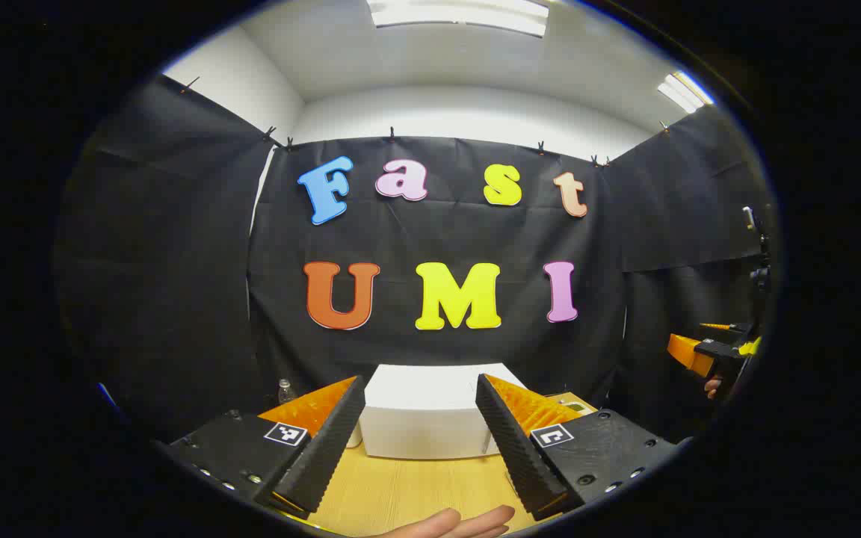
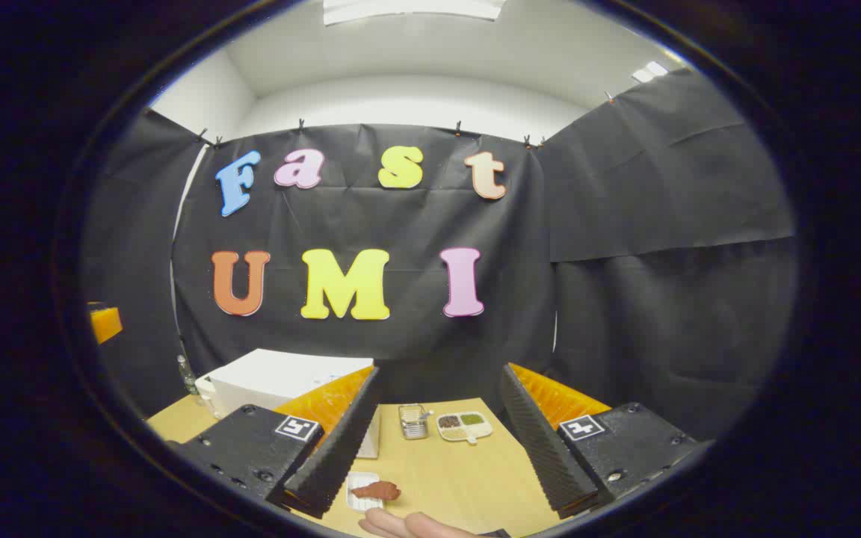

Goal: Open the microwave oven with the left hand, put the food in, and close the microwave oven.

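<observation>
Microwave (image 1: 427, 418) sits closed beyond the spread, empty left gripper (image 1: 419, 441), while reddish food (image 2: 376, 490) on a small white tray (image 2: 359, 493) lies below the spread, empty right gripper (image 2: 438, 441).

A small wire basket (image 2: 413, 421) sits on the wooden counter (image 2: 468, 478). Just beside it is a little tray (image 2: 464, 426) with three parts, each with something different in it: brown, pale and green. A clear bottle (image 1: 285, 390) stands at the back by the black cloth wall (image 2: 662, 261). Long lights (image 1: 460, 13) shine on the white ceiling.
</observation>
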The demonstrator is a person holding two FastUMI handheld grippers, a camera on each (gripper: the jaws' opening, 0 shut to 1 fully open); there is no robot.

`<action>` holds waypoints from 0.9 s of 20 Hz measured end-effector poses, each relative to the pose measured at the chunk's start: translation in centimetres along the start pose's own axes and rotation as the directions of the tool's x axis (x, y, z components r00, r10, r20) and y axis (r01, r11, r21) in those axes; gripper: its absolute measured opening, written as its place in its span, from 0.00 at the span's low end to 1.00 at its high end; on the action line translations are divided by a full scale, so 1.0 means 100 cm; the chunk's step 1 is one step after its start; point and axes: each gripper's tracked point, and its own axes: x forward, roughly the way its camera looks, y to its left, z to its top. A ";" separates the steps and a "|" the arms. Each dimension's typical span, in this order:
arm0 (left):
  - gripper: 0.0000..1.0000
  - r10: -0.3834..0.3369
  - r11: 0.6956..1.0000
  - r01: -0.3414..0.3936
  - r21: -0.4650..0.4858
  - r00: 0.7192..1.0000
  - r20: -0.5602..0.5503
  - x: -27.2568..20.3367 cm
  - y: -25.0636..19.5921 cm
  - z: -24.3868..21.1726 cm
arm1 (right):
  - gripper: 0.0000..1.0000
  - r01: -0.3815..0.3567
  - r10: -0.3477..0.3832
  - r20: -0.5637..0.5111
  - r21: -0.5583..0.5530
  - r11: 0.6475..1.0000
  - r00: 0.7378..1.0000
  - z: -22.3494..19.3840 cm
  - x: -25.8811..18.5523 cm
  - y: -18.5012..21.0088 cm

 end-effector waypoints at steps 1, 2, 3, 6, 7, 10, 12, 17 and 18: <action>0.93 -0.012 1.000 0.012 0.006 1.000 -0.005 0.000 -0.004 0.000 | 1.00 0.000 0.000 -0.007 0.002 1.000 1.000 -0.002 0.001 -0.003; 0.92 -0.026 1.000 0.026 0.017 1.000 -0.004 0.000 -0.009 0.000 | 1.00 0.000 0.000 -0.008 0.003 1.000 1.000 -0.001 0.002 -0.005; 0.92 -0.035 0.999 0.035 0.027 0.999 -0.004 0.000 -0.012 0.000 | 0.94 0.002 -0.002 -0.004 0.004 1.000 1.000 -0.001 0.002 -0.009; 0.93 -0.042 0.999 0.042 0.005 0.999 -0.027 0.003 -0.020 -0.006 | 1.00 -0.010 0.011 -0.028 0.016 1.000 1.000 -0.010 0.000 -0.012; 0.93 -0.039 0.999 0.039 0.001 0.999 -0.028 0.003 -0.019 -0.005 | 1.00 -0.024 0.024 -0.035 0.018 1.000 0.999 -0.012 -0.003 -0.010; 0.93 -0.031 0.999 0.032 0.007 0.999 -0.024 0.008 -0.022 -0.004 | 0.94 -0.035 0.036 -0.026 0.016 0.999 0.999 -0.007 -0.006 -0.012; 0.93 -0.044 0.999 0.044 0.006 0.999 -0.032 0.009 -0.027 -0.007 | 0.94 -0.035 0.035 -0.003 0.007 0.999 0.999 -0.002 -0.010 -0.015; 0.93 -0.057 0.998 0.057 -0.008 0.997 -0.059 0.014 -0.039 -0.018 | 1.00 -0.048 0.049 0.035 -0.010 0.999 0.998 0.005 -0.018 -0.013; 0.93 -0.070 0.997 0.069 -0.020 0.995 -0.065 0.016 -0.044 -0.021 | 0.94 -0.059 0.059 0.029 -0.010 0.998 0.998 0.004 -0.020 -0.012</action>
